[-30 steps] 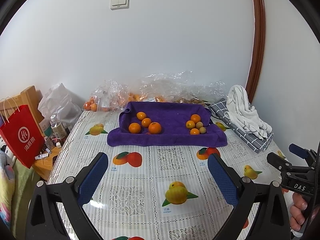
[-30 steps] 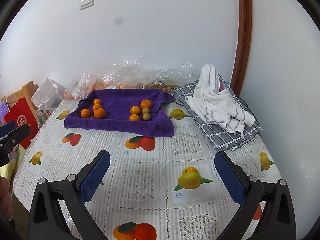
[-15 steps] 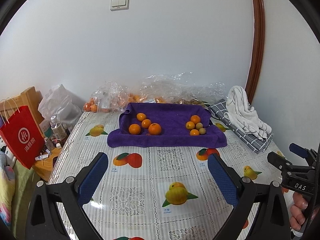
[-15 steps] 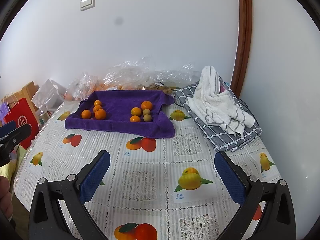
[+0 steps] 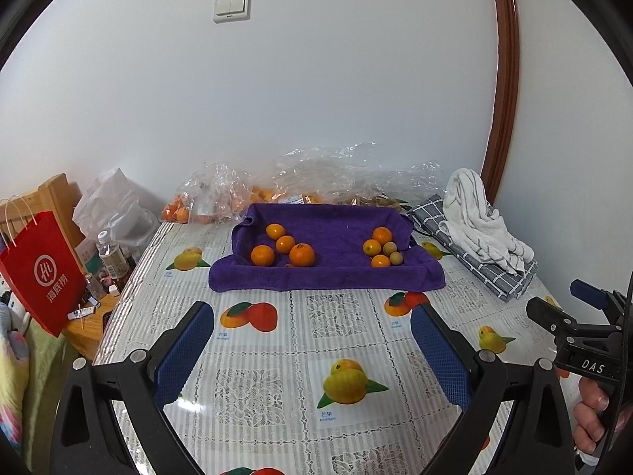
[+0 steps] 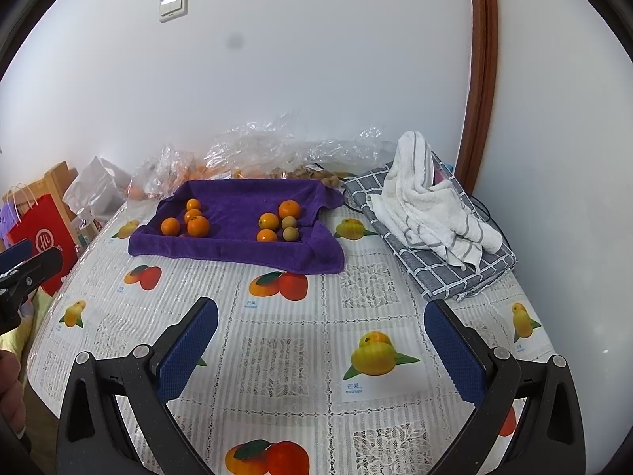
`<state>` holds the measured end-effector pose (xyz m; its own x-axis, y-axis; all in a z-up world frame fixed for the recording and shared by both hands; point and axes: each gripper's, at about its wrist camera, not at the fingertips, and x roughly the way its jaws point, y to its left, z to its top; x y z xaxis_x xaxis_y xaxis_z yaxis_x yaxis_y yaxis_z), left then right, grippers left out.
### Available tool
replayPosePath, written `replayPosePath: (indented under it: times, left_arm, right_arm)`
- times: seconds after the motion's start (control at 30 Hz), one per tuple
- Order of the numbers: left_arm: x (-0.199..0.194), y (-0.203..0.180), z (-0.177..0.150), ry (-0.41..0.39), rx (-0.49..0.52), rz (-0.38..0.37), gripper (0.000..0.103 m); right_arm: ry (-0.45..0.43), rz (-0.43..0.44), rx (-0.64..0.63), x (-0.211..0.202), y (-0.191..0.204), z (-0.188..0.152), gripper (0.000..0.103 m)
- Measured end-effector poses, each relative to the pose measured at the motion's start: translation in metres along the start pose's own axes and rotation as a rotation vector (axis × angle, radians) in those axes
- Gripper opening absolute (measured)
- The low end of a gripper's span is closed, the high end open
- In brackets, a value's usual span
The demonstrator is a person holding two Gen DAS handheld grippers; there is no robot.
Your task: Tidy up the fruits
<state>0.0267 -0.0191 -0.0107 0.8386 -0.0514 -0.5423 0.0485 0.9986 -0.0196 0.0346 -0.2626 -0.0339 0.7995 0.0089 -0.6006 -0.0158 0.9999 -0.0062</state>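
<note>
A purple towel (image 5: 328,273) (image 6: 237,255) lies at the far middle of the table. On its left sits a group of several oranges (image 5: 285,249) (image 6: 190,221). On its right sit three oranges (image 5: 376,245) (image 6: 277,221) with two small brown-green fruits (image 5: 393,253) (image 6: 290,227). My left gripper (image 5: 312,340) is open and empty, well short of the towel. My right gripper (image 6: 320,340) is open and empty, also short of the towel. The right gripper shows at the right edge of the left wrist view (image 5: 573,316), the left gripper at the left edge of the right wrist view (image 6: 23,269).
Clear plastic bags (image 5: 316,182) with more fruit lie behind the towel against the wall. A white striped towel (image 6: 431,209) on a grey checked cloth (image 6: 447,273) lies at the right. A red paper bag (image 5: 43,273), bottles and a wooden chair stand off the table's left edge.
Both grippers have drawn back and risen slightly, so the towel looks a little farther and higher. Nothing on the table moved; both jaws stay open.
</note>
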Motion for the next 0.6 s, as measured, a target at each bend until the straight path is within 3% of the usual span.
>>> replayPosePath:
  times: [0.6]
  left_arm:
    - [0.0,0.0002,0.0019,0.002,-0.001,-0.002,0.101]
  right_arm:
    - [-0.002,0.003,-0.003,0.0006,0.0034,0.0009,0.102]
